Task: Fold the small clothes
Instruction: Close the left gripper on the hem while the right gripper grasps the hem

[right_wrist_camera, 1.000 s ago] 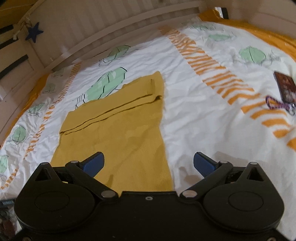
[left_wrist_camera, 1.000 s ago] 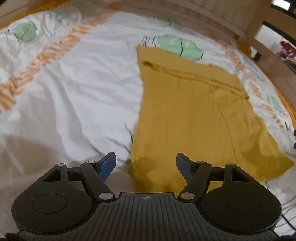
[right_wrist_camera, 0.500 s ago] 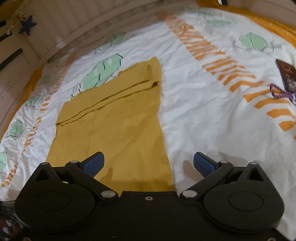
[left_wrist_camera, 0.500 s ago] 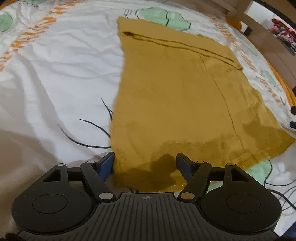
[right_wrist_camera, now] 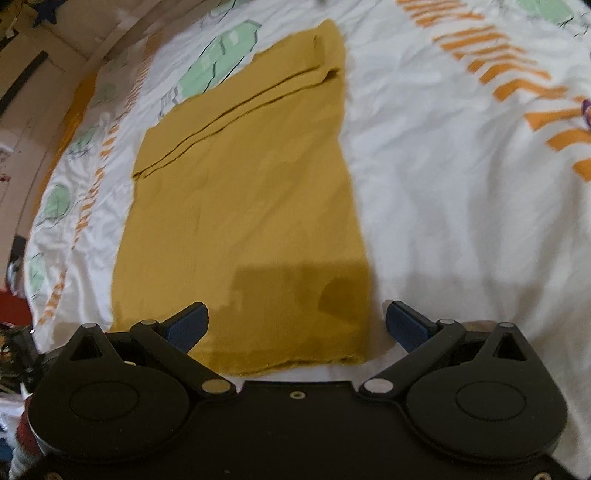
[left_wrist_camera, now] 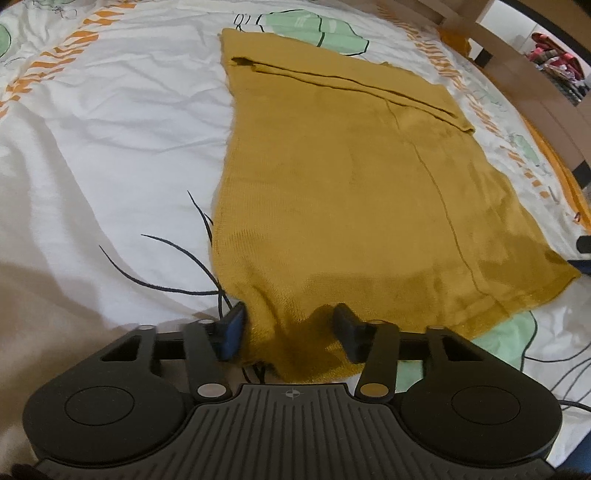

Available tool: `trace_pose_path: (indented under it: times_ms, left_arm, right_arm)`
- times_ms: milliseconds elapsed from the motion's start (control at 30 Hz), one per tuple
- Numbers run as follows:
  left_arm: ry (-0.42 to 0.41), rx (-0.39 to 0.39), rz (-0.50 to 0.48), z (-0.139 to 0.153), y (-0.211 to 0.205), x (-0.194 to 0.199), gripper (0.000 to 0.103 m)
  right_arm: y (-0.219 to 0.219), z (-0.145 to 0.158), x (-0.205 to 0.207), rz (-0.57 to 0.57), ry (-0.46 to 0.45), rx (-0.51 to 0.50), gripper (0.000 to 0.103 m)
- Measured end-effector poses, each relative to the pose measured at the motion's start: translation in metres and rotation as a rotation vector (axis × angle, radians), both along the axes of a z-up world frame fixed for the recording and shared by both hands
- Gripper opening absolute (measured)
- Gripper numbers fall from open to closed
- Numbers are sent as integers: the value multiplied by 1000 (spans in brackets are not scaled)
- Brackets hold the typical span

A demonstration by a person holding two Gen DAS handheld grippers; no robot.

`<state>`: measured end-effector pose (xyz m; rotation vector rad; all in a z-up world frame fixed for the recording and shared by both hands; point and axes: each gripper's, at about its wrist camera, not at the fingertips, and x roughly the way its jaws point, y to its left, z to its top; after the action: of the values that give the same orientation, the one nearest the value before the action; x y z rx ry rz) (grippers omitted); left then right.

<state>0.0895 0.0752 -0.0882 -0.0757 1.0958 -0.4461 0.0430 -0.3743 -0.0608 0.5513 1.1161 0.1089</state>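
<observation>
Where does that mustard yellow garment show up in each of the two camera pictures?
Left wrist view: mustard yellow garment fills centre and right, near corner bunched between the jaws.
Right wrist view: garment centre-left, its near right corner between open jaws.
Shared landmark: folded band at its far end.

We saw a bed with a white cover printed in orange stripes and green leaves; a mustard cloth lay flat on it, partly folded.

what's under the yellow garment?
The printed bedsheet; a green leaf print pokes out past the yellow garment. Whatever print or object lies beneath its middle is covered.
</observation>
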Motion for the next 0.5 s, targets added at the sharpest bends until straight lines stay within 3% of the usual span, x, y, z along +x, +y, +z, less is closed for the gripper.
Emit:
trace_pose_path:
  times_ms: [267,333,400,500]
  left_arm:
    - [6,-14,6,-1,2,1,34]
    - [6,-18,14,-1,3,0,31]
    - [7,-26,23,-1,5,-1,27]
    - [10,-40,38,-1,9,0,23]
  right_arm:
    - [-2,0,0,21,-6,31,100]
    - [-3,1,-1,23,-10,37,89]
    - [-3,-1,-2,31,-5,45,67]
    - [0,-7,-2,47,16,49,48]
